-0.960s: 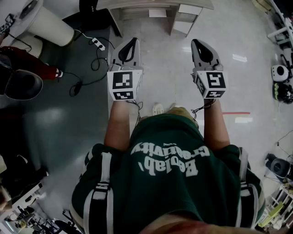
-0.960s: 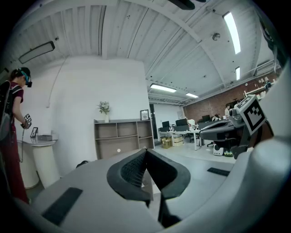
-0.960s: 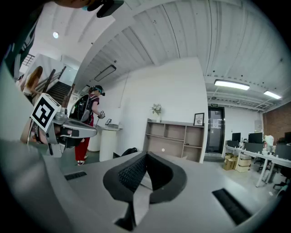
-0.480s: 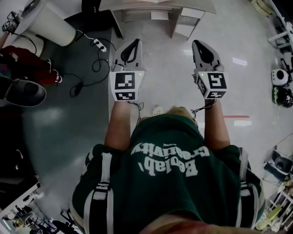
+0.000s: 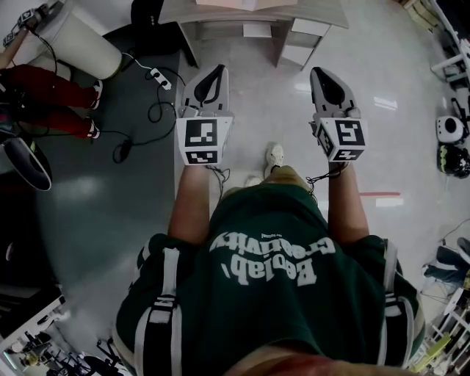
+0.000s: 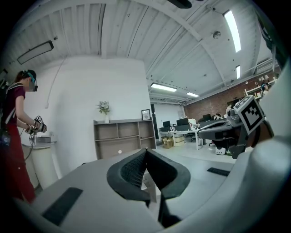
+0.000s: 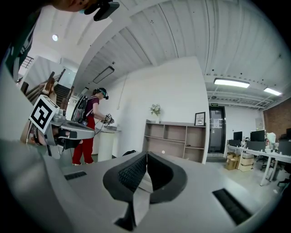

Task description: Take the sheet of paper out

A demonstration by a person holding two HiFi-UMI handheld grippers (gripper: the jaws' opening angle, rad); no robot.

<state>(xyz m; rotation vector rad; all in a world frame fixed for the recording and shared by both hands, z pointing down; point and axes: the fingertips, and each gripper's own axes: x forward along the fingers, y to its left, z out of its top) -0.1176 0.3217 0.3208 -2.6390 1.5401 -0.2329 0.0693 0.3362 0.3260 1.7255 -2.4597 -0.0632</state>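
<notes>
Far to the left of my left hand-held gripper (image 5: 216, 71), a person in red trousers (image 5: 45, 87) stands at a white round pedestal (image 5: 79, 35). A power strip (image 5: 159, 71) with black cables lies on the floor just left of that gripper. I hold the gripper level in front of my chest. Its own view shows the jaws clenched together with nothing between the ribbed pads (image 6: 132, 169).

Ahead of both grippers stands a wooden shelf unit (image 5: 308, 16), with a small plant (image 6: 104, 108) and a framed picture (image 6: 146, 114) on top. In the head view a pale flat thing (image 5: 246, 4) lies on its top, cut off by the frame edge. I cannot tell whether that is the sheet of paper. No gripper touches it, and the unit is well apart from both.

Below and between the grippers, one white shoe (image 5: 274, 156) is stepping on the pale floor.

The right hand-held gripper (image 5: 317, 73) is level beside the left one, apart from it. Its jaws are also clenched and empty. A red tape strip (image 5: 378, 194) lies on the floor right of it.
</notes>
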